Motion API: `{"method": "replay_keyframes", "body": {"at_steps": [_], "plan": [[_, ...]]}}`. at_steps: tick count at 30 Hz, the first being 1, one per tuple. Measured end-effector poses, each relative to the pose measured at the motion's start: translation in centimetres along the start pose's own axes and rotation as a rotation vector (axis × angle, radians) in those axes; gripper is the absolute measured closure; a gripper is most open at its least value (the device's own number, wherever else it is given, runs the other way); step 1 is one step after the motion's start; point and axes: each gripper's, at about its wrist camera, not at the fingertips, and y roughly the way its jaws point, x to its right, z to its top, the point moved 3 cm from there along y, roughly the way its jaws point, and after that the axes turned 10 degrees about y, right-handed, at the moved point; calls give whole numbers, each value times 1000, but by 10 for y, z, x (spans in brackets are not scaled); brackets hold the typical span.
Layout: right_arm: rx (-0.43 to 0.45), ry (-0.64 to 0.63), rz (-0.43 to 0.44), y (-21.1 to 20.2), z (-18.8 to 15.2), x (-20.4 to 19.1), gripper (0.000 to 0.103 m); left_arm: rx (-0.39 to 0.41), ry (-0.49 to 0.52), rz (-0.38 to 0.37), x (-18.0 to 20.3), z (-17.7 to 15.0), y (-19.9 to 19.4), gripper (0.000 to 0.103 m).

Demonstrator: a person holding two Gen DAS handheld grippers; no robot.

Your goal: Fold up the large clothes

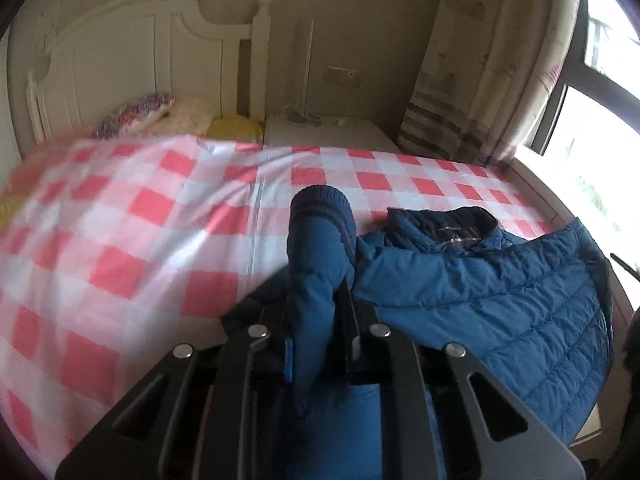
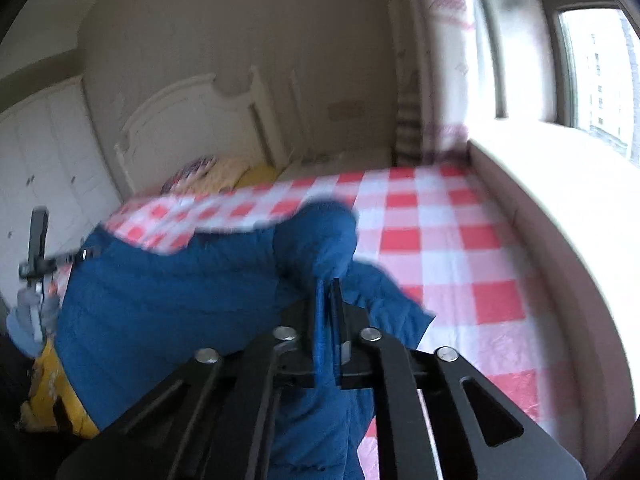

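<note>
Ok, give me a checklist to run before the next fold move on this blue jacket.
1. Left claw shut on a sleeve: ok, fabric pinched, ribbed cuff sticking out past the tips.
2. Right claw shut on jacket fabric: ok, blue cloth between the fingers.
3. Jacket body lying on the checked bedsheet: ok.
4. Jacket spread flat: not ok, bunched near the collar.
5. Bare sheet beyond the jacket to fold onto: ok.
6. Which part the right claw holds: cannot tell, the view is blurred.
</note>
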Motion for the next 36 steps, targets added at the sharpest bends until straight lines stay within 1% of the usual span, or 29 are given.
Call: {"method": "replay_keyframes", "body": {"at_steps": [1,2,3,4,6,7,8,9,10,11,13,14,16,18,20,22,24,25,26,27,28,29,30,31,32,33,34,35,36], "plan": [[34,25,19,-8,13,-1,98,25,12,-11,5,12,-8,89],[41,37,33,-11,23,-2,97,46,26,-22,9,21,-14,89],[21,45,51,-8,28,-1,97,50,41,-26,13,29,-16,89],[-55,63,94,7,32,2,97,38,64,-35,17,36,-13,89],[-145,102,103,31,29,15,97,-32,80,-18,21,44,7,87],[-183,127,88,46,22,25,97,-65,79,-13,21,41,16,83],[-236,156,61,62,11,37,97,-124,71,5,18,33,35,80],[-267,172,43,71,5,43,97,-152,61,22,15,25,45,74],[-304,198,14,82,-6,54,96,-176,45,37,11,16,57,52],[-318,221,23,89,-14,61,96,-188,19,17,5,4,67,31],[-315,266,77,93,-23,69,96,-179,-53,-39,-7,-10,75,22],[-310,296,104,94,-25,73,96,-173,-123,-82,-18,-15,78,17],[-320,304,111,96,-29,74,96,-167,-193,-116,-30,-18,80,16],[-335,248,76,97,-35,67,96,-178,-244,-136,-38,-21,85,15],[-346,115,0,98,-46,50,96,-186,-254,-148,-38,-24,91,12],[-336,40,-66,96,-50,40,96,-186,-245,-138,-35,-26,95,10],[-353,44,-82,95,-49,39,96,-181,-236,-117,-34,-27,98,8],[-379,80,-53,93,-44,43,96,-181,-235,-112,-33,-28,98,8],[-371,198,39,83,-34,52,96,-179,-238,-111,-34,-28,97,8],[-303,305,147,71,-24,60,96,-176,-243,-112,-34,-27,95,8],[-247,347,209,61,-18,63,96,-173,-244,-113,-36,-27,91,8],[-200,334,216,52,-13,63,91,-170,-242,-115,-36,-26,89,7],[-184,292,196,49,-11,61,74,-166,-235,-120,-37,-26,87,6],[-213,246,159,54,-15,58,5,-164,-226,-125,-37,-25,85,4],[-251,211,135,63,-19,55,5,-163,-219,-128,-37,-24,85,4],[-331,163,79,82,-29,52,4,-163,-215,-131,-36,-24,85,4],[-387,128,39,95,-38,50,4,-165,-214,-134,-36,-24,86,4],[-419,99,22,105,-45,48,4,-174,-213,-130,-34,-25,89,4],[-410,87,29,112,-47,46,4,-177,-212,-126,-33,-26,91,4]]}}
